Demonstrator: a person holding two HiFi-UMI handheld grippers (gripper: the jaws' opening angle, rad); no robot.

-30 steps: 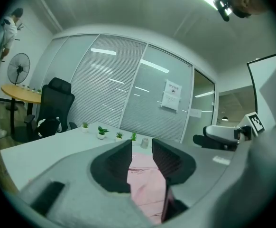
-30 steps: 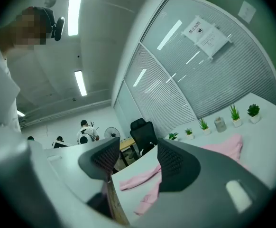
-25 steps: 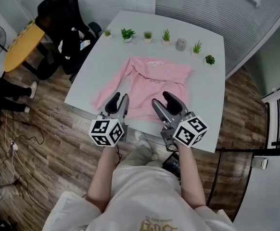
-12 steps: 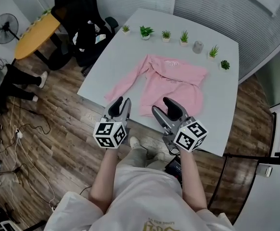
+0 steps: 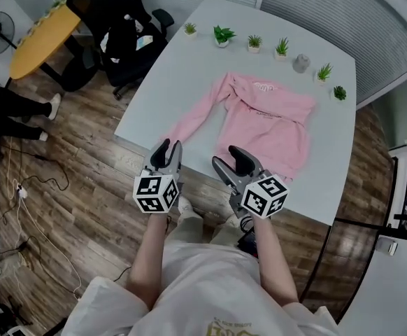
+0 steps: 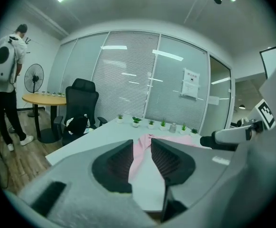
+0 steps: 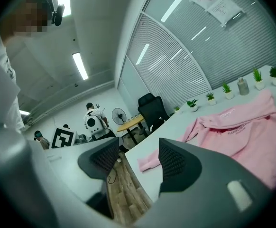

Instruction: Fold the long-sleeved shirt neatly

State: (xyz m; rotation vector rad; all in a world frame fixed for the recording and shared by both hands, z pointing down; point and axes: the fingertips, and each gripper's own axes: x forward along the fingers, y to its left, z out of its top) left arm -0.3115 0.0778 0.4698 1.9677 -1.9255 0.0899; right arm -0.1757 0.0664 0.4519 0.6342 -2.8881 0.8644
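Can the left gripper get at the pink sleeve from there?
Probably yes: the left gripper has empty jaws standing apart, and the sleeve lies just ahead on the table, nothing between.

Both tongs have drawn back from the long-sleeved shirt. The left tongs, which overlapped its spread sleeve a second ago, now sit at the near edge of the counter, just below the cuff. The right tongs (earlier over the middle of the hem) now sit by the hem's left corner. In the head view the whole counter now lies higher and farther right.
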